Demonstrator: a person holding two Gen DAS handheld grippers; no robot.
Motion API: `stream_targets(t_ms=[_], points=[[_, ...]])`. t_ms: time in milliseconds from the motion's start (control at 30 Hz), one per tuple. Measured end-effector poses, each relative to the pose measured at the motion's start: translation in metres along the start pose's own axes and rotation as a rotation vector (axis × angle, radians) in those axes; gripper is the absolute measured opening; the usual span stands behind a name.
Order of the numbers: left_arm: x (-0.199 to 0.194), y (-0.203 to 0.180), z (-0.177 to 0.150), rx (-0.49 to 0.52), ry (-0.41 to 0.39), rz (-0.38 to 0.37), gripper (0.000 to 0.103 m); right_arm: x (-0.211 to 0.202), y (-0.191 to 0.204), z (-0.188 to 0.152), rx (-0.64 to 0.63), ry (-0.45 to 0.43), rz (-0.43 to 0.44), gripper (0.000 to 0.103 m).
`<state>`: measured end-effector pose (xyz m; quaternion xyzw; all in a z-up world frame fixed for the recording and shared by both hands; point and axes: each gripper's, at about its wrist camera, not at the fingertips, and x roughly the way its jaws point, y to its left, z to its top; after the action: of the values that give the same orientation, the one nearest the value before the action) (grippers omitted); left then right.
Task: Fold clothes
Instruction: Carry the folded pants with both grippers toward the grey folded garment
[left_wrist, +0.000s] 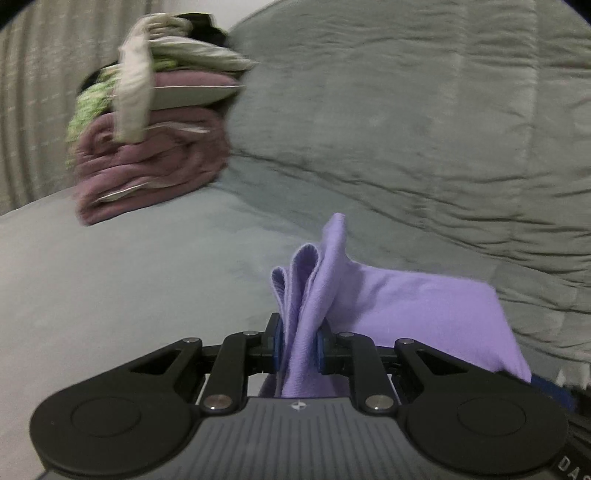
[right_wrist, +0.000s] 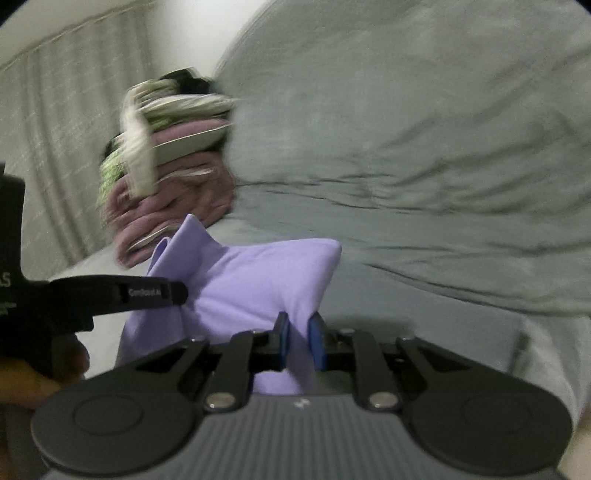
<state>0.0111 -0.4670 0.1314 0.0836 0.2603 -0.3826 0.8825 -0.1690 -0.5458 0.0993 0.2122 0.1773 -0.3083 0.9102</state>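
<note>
Pinching bunched lilac garment (left_wrist: 388, 306) between blue pads (left_wrist: 277, 343): left tool (left_wrist: 298, 345), nearly closed, cloth fanning up toward 12 o'clock. Clamped likewise on the same garment's other edge: right tool (right_wrist: 297, 341), narrow gap filled with fabric, both pitched down over the bed (left_wrist: 129, 277). Spread at 9 o'clock in the right view, a hand (right_wrist: 33, 373) on the left tool. Farther off at 10 o'clock, stacked folded clothes (left_wrist: 155, 147); open rumpled grey-green quilt (left_wrist: 424, 129) from 12 to 3 o'clock.

A bedroom: grey quilted bedspread (left_wrist: 406, 122), stacked folded clothes (left_wrist: 147, 155), curtain (left_wrist: 33, 110).
</note>
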Motion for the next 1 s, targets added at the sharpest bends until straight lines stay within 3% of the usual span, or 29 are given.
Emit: stream_targets(t_ms=[133,267,333,433,567,600,733,1000], points=[[0.032,-0.034,0.012,0.047,0.018,-0.019,0.016,0.003,-0.035,0.004,0.102,-0.021,-0.089,0.004],[0.060,-0.053,0.018,0.051,0.038,-0.078,0.015,0.006,-0.060,0.010,0.144,-0.067,-0.171,0.004],[0.071,-0.061,0.015,0.083,0.044,-0.080,0.015,0.017,-0.073,0.011,0.192,-0.015,-0.142,0.004],[0.081,-0.061,0.012,0.102,0.057,-0.061,0.015,0.039,-0.092,0.008,0.290,0.086,-0.010,0.011],[0.085,-0.051,0.011,0.082,0.067,-0.044,0.015,0.062,-0.112,0.009,0.372,0.128,0.079,0.039],[0.084,-0.048,0.011,0.076,0.067,-0.050,0.015,0.068,-0.115,0.008,0.384,0.143,0.099,0.042],[0.087,-0.042,0.014,0.061,0.067,-0.073,0.015,0.092,-0.126,0.005,0.444,0.195,0.156,0.042],[0.091,-0.037,0.018,0.048,0.073,-0.090,0.015,0.133,-0.114,0.007,0.401,0.218,0.078,0.037]])
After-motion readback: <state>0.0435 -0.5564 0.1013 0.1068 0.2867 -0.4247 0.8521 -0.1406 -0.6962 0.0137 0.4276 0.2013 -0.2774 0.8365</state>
